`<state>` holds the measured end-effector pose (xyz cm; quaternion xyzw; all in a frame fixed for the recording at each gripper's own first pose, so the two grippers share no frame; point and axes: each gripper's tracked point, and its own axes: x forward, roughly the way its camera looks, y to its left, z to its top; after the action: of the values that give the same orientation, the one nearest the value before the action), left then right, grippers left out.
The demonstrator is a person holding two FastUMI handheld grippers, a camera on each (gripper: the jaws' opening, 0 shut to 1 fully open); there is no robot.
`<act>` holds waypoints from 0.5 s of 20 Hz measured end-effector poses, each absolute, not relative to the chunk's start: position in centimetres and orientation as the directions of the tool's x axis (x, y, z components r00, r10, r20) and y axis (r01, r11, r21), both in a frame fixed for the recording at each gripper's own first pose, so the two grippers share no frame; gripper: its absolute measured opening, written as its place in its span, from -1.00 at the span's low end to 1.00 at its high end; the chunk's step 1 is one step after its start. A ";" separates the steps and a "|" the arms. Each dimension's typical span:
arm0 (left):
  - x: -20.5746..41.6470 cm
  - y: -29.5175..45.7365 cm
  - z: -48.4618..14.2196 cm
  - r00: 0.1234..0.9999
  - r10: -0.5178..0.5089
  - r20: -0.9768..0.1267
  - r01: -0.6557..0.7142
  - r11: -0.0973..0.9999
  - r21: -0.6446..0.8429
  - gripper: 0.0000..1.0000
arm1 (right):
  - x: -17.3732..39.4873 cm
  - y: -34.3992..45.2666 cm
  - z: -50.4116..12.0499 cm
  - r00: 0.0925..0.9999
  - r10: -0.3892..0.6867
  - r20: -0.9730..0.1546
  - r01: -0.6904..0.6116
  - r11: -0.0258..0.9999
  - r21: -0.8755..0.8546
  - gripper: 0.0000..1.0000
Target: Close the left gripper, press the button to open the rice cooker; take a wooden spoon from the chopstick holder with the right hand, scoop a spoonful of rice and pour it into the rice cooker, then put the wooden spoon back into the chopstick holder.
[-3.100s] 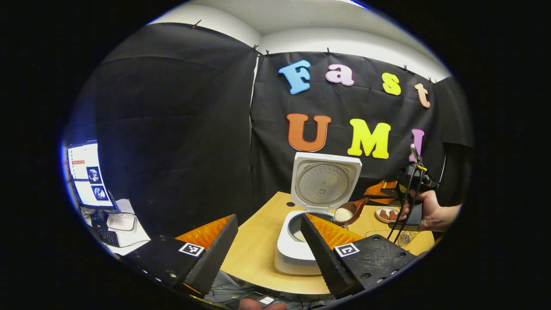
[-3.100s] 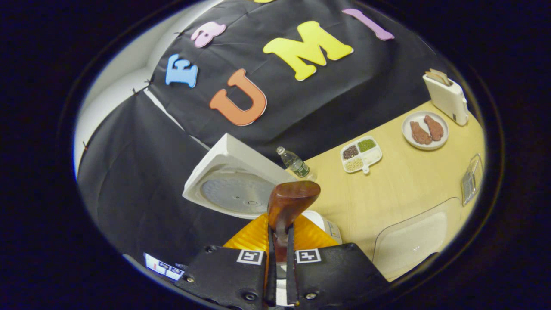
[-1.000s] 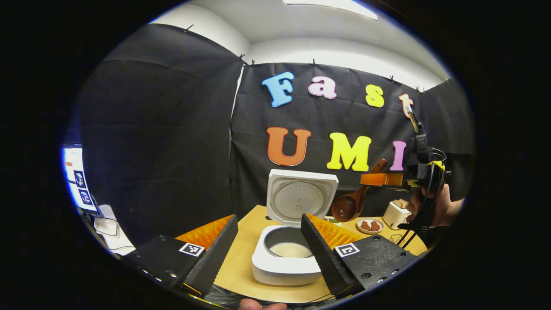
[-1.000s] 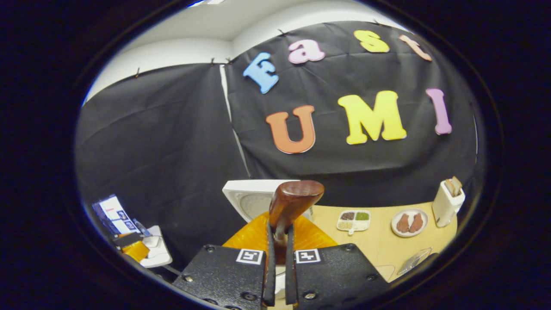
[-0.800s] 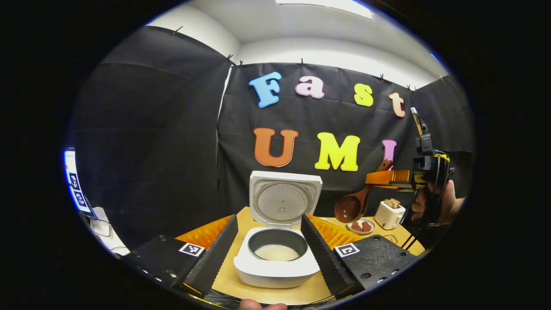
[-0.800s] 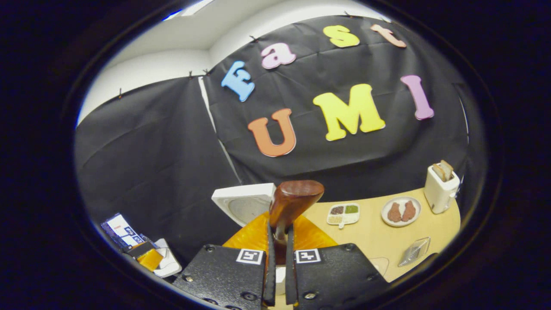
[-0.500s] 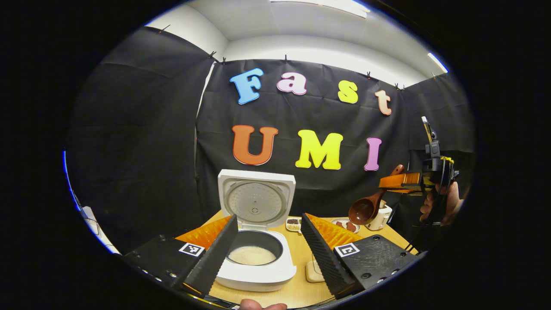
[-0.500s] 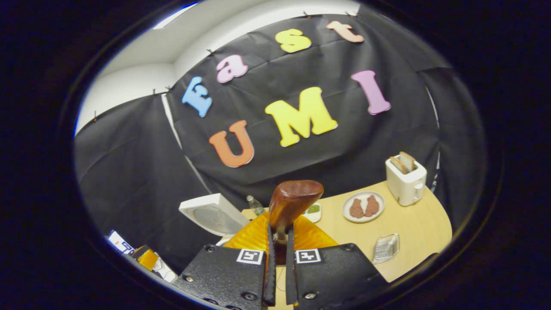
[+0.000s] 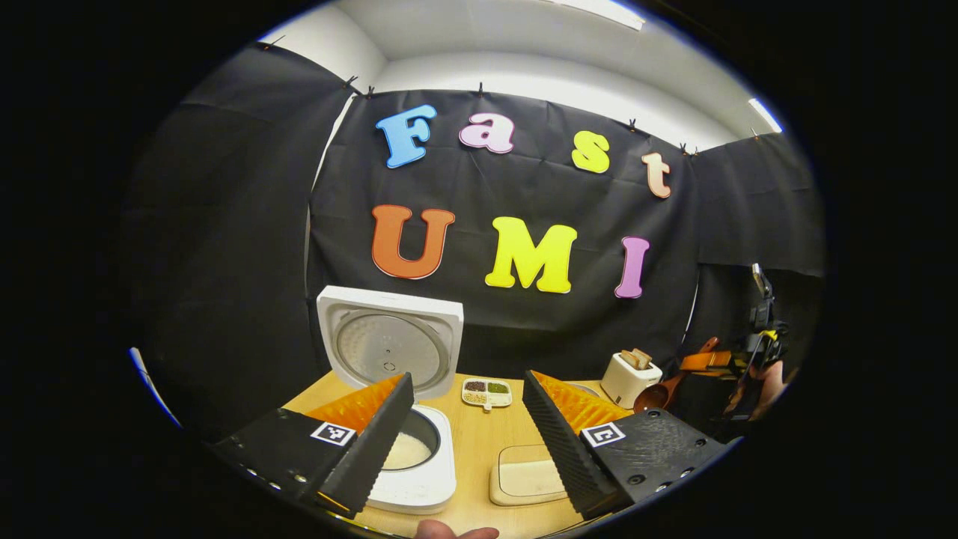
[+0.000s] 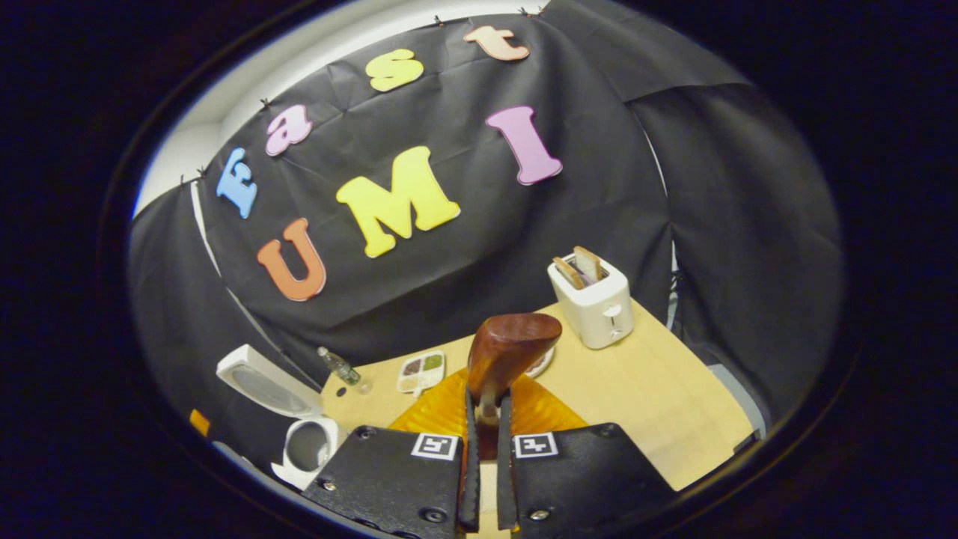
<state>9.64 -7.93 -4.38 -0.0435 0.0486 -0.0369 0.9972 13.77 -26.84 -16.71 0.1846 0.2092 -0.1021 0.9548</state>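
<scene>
Two tools are up: your left tool (image 9: 468, 430) hangs over the near edge of the desk (image 9: 479, 442) with its fingers spread wide, released and gripping nothing. Your right tool (image 10: 483, 464) is clenched on the handle of the wooden spoon (image 10: 509, 348), bowl pointing forward over the desk, toward the toaster (image 10: 595, 307) at the far edge. The rice cooker (image 9: 408, 457) stands at the desk's left end, lid raised upright, rice visible inside.
</scene>
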 end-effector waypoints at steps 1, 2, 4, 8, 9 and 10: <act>9.8 -8.3 -4.5 0.992 -0.077 -0.103 0.068 0.994 -0.086 0.89 | 14.0 -27.7 -18.2 0.880 -0.127 -0.458 0.285 0.911 0.296 -0.72; 9.8 -8.8 -4.7 0.990 -0.079 -0.113 0.070 0.994 -0.079 0.89 | 14.3 -28.3 -19.8 0.868 -0.132 -0.480 0.295 0.913 0.283 -0.72; 9.9 -9.3 -4.8 0.989 -0.073 -0.130 0.066 0.996 -0.057 0.89 | 15.1 -29.1 -22.6 0.851 -0.134 -0.508 0.309 0.910 0.277 -0.72; 9.8 -9.7 -4.6 0.987 -0.058 -0.152 0.053 0.998 -0.034 0.89 | 16.1 -30.4 -26.8 0.826 -0.142 -0.545 0.332 0.905 0.268 -0.72; 9.9 -10.0 -4.7 0.985 -0.059 -0.160 0.055 0.998 -0.031 0.89 | 16.4 -30.7 -27.7 0.824 -0.144 -0.548 0.333 0.906 0.262 -0.72; 9.9 -10.2 -4.8 0.984 -0.059 -0.169 0.055 0.998 -0.026 0.89 | 16.6 -30.9 -28.7 0.819 -0.145 -0.555 0.333 0.908 0.254 -0.72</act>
<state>9.94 -10.16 -4.75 -0.0105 0.0854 -0.0286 0.9959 16.58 -30.92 -28.68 0.1725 0.2721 -0.1274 0.9381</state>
